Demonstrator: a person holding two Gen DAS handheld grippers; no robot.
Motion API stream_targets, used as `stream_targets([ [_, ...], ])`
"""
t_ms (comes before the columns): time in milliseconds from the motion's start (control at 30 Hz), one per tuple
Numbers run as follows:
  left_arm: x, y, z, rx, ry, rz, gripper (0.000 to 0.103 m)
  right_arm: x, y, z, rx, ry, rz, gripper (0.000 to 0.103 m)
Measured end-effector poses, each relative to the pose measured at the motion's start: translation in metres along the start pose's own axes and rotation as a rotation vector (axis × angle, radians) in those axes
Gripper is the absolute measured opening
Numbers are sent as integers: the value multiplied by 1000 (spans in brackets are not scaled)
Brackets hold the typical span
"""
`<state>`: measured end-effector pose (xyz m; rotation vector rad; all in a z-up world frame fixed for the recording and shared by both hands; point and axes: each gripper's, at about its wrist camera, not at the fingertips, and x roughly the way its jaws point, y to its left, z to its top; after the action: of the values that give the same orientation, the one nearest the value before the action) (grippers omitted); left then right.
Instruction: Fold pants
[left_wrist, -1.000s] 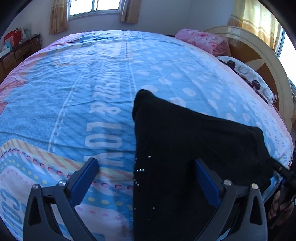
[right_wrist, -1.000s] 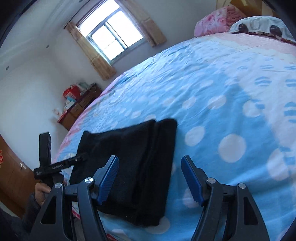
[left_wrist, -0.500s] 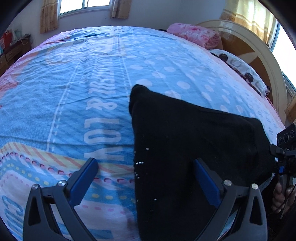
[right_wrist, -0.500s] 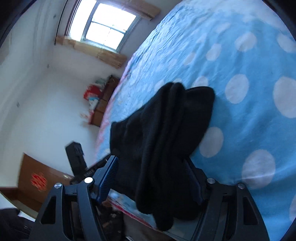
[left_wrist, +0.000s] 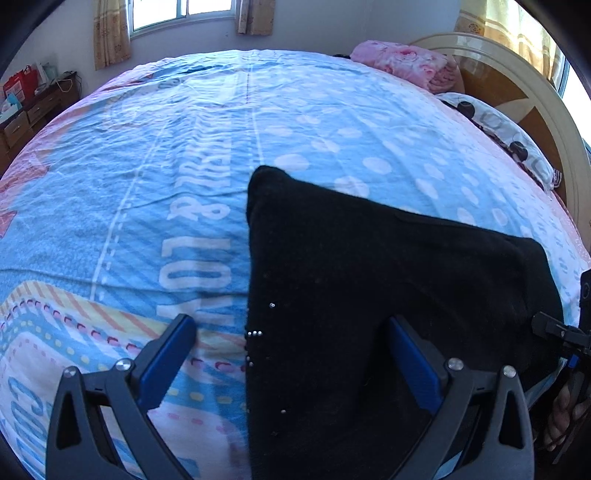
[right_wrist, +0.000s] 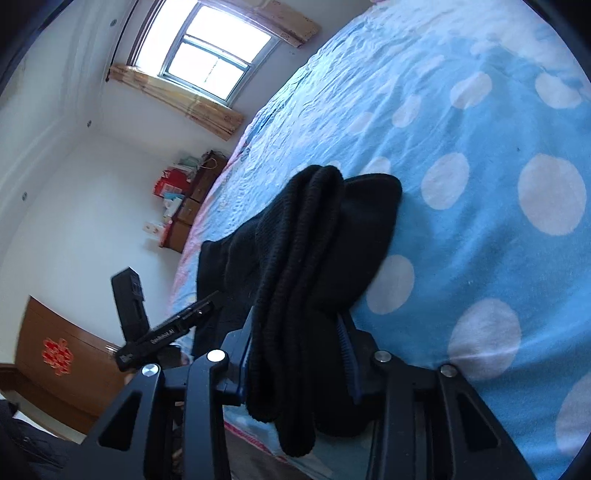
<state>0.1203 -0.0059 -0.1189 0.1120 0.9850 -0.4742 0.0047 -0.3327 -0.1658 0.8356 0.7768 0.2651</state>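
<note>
The black knit pants (left_wrist: 369, 288) lie folded on the blue dotted bedspread (left_wrist: 184, 147). My left gripper (left_wrist: 291, 365) is open, just above the near left edge of the pants, one finger over the bedspread and one over the cloth. My right gripper (right_wrist: 295, 354) is shut on the bunched end of the pants (right_wrist: 325, 236), which rises from the jaws in thick ribbed folds. The right gripper's body shows at the right edge of the left wrist view (left_wrist: 569, 332). The left gripper's body shows in the right wrist view (right_wrist: 166, 328).
A pink blanket (left_wrist: 402, 66) and a spotted pillow (left_wrist: 506, 133) lie by the curved headboard (left_wrist: 535, 96) at the far right. A wooden dresser (left_wrist: 33, 114) with red boxes stands by the far left wall. A window (right_wrist: 214, 62) is beyond the bed.
My right gripper has tilted, moved onto the end of the pants and closed on it, bunching the cloth. My left gripper has stayed open and shifted only slightly.
</note>
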Motion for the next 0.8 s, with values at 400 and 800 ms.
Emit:
stream_targets([
  [400, -7, -6, -3, -9, -5, -130, 66, -1, 16, -1, -95, -25, -117, 43],
  [800, -18, 9, -7, -113, -51, -275, 23, 11, 31, 4, -178, -5, -176, 35],
])
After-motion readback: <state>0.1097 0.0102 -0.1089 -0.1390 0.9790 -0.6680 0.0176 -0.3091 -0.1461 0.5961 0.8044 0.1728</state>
